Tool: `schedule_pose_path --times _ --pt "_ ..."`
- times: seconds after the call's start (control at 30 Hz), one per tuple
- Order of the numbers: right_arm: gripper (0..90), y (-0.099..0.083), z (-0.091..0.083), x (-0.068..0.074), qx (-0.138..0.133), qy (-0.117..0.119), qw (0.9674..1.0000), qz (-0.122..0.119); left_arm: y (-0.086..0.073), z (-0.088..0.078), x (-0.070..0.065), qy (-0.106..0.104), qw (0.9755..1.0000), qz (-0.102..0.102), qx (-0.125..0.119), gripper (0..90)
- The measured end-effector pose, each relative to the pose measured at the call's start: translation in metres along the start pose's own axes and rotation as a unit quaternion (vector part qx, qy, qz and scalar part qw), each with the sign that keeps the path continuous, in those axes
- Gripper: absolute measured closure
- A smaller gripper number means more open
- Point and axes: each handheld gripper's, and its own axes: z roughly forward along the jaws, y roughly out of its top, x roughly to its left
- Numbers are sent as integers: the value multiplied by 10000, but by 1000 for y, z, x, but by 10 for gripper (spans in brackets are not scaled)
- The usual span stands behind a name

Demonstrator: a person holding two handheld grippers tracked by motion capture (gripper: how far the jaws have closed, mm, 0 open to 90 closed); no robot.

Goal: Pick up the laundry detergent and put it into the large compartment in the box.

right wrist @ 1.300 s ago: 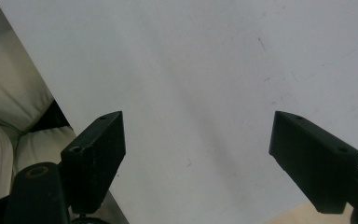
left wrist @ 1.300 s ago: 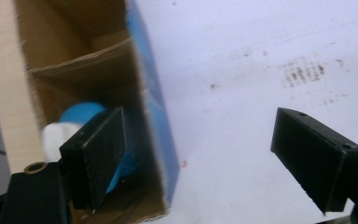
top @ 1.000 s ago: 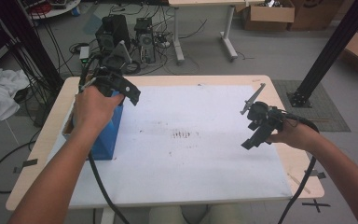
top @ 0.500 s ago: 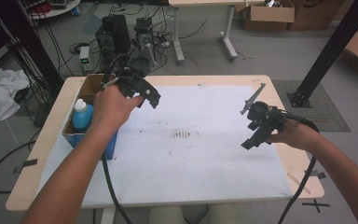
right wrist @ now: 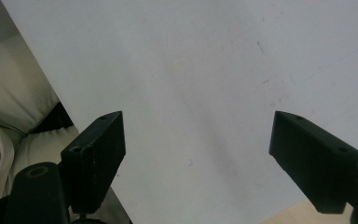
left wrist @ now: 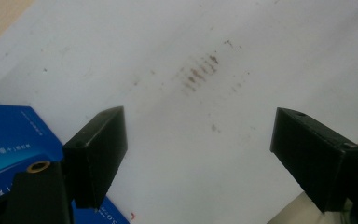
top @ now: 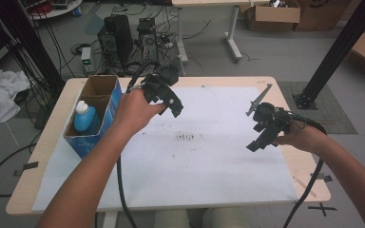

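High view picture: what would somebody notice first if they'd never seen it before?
Probably the blue box at the table's left edge, open on top with a blue bottle standing inside. Next, the left gripper held above the white sheet beside the box, and the right gripper near the table's right side, both open.

One wooden worktop (top: 47, 142) carries one white paper sheet (top: 209, 166). One open blue cardboard box (top: 105, 108), at frame left, contains one blue plastic bottle with a white cap (top: 84, 118). Two black two-jaw tools: one left tool (top: 170, 100), one right tool (top: 261, 134).
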Motion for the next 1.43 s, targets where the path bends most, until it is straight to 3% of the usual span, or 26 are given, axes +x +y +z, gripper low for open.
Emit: schedule_pose_path --times 0.23,0.47,0.57,0.8,0.93,1.43 --pt "184 0 1 -1 11 7 10000 -20 6 8 -12 -63 9991 415 56 194" --pt "184 3 2 -4 -9 26 10000 -26 10 22 -26 -214 9959 873 116 197" --pt "184 3 4 -5 10 34 10000 -18 10 27 -30 -227 9949 965 200 197" --pt "184 5 5 -6 20 52 10000 9 12 32 -33 -240 9937 1066 248 200" --pt "184 6 6 -6 36 55 10000 4 14 36 -38 -243 9918 1221 281 201" --pt "184 4 5 -7 19 50 10000 21 15 43 -39 -282 9922 1170 333 203"
